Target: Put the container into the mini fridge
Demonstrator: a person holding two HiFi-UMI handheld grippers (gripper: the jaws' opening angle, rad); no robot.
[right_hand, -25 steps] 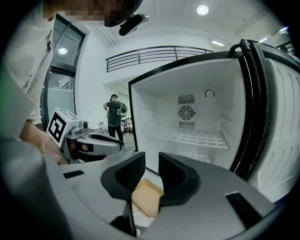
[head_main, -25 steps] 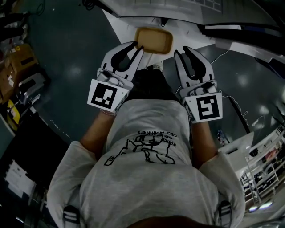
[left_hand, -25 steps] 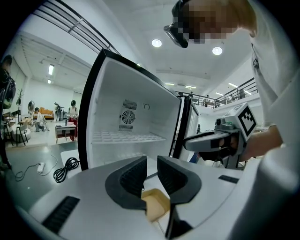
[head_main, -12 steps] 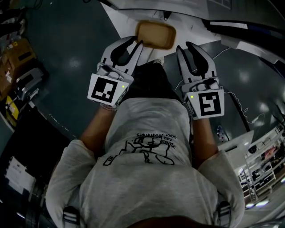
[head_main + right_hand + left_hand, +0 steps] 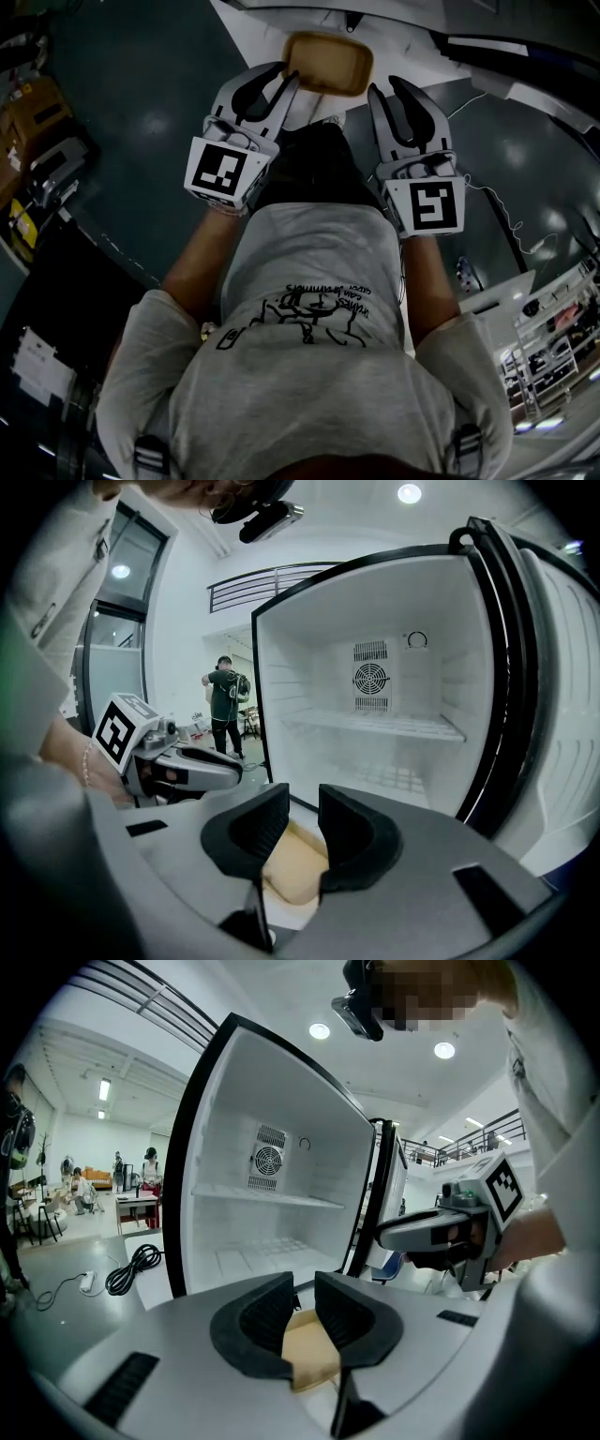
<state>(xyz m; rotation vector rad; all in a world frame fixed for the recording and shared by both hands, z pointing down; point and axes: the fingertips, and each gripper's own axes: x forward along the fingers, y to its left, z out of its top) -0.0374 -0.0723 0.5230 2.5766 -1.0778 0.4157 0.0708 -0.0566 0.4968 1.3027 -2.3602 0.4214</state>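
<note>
Tan rectangular plastic container (image 5: 326, 64) lying on a white surface (image 5: 262, 37) before the open white mini fridge (image 5: 394, 714). Left hand-held gripper (image 5: 287, 79) part-open beside it. Right hand-held gripper (image 5: 385, 89) has just been opening, with nothing pinched. Likely light, rigid and slippery, so pinch opposite rims.

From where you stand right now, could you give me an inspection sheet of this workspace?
Surface: white top, the tan container lies on it.
Job's things: tan container in front of the mini fridge, which stands open with empty shelves.
Clutter: boxes on the floor at the left.
Grippers: left tool and right tool both open, at the container's two ends, not gripping it; the right's jaws have just been opening.
Cables: black coil on the floor.
Surroundings: people in a bright hall.
</note>
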